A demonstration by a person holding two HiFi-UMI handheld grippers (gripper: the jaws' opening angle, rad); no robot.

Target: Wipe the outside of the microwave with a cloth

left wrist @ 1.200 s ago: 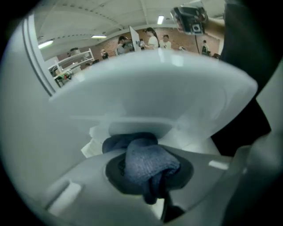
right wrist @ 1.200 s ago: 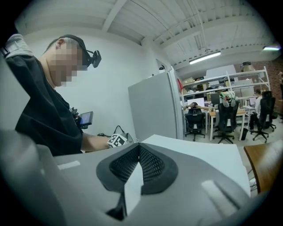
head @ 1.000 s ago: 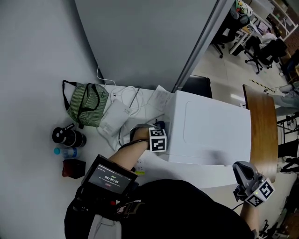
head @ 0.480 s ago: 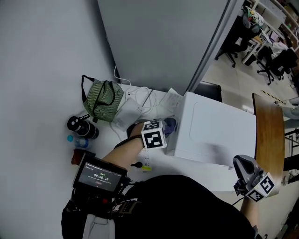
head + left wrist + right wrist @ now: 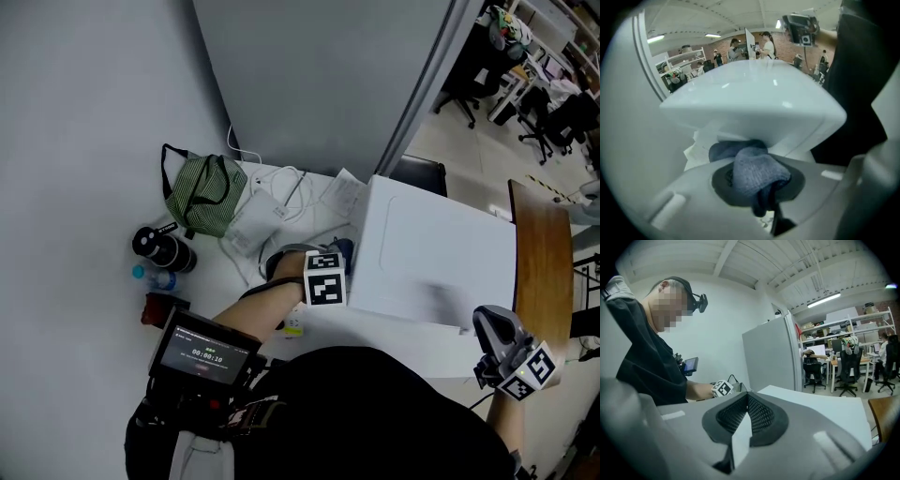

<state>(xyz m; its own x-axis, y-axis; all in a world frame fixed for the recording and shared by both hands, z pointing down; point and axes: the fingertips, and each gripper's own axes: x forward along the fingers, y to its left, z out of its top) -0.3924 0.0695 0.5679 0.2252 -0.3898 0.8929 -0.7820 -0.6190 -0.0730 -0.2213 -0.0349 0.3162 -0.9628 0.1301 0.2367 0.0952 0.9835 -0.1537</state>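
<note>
My left gripper (image 5: 759,187) has its jaws clamped on a bunched blue-grey cloth (image 5: 757,173), and the cloth sits against the lower left side of the white microwave (image 5: 750,93), whose rounded corner fills most of the left gripper view. In the head view the left gripper (image 5: 330,267) is at that same left side, near the front corner, with a bit of the cloth (image 5: 343,247) showing beside it.

My right gripper (image 5: 743,427) has its dark ribbed pads closed tip to tip with nothing between them. It hangs off the microwave's front right corner (in the head view the right gripper (image 5: 502,352) is clear of the casing, not touching it).

The microwave (image 5: 441,262) stands on a white table (image 5: 309,328). Crowding the space to its left are loose papers (image 5: 248,225) and a coiled white cable (image 5: 281,183), both near where my left gripper works. Further left lie a green striped bag (image 5: 200,195), a black flask (image 5: 159,249), a small bottle with a blue cap (image 5: 155,278) and a dark red box (image 5: 161,309). A small screen (image 5: 204,354) is mounted at my chest.

Behind the microwave rises a grey partition (image 5: 319,75), with a black chair (image 5: 417,173) at its foot. A curved wooden tabletop (image 5: 539,253) lies to the right.
</note>
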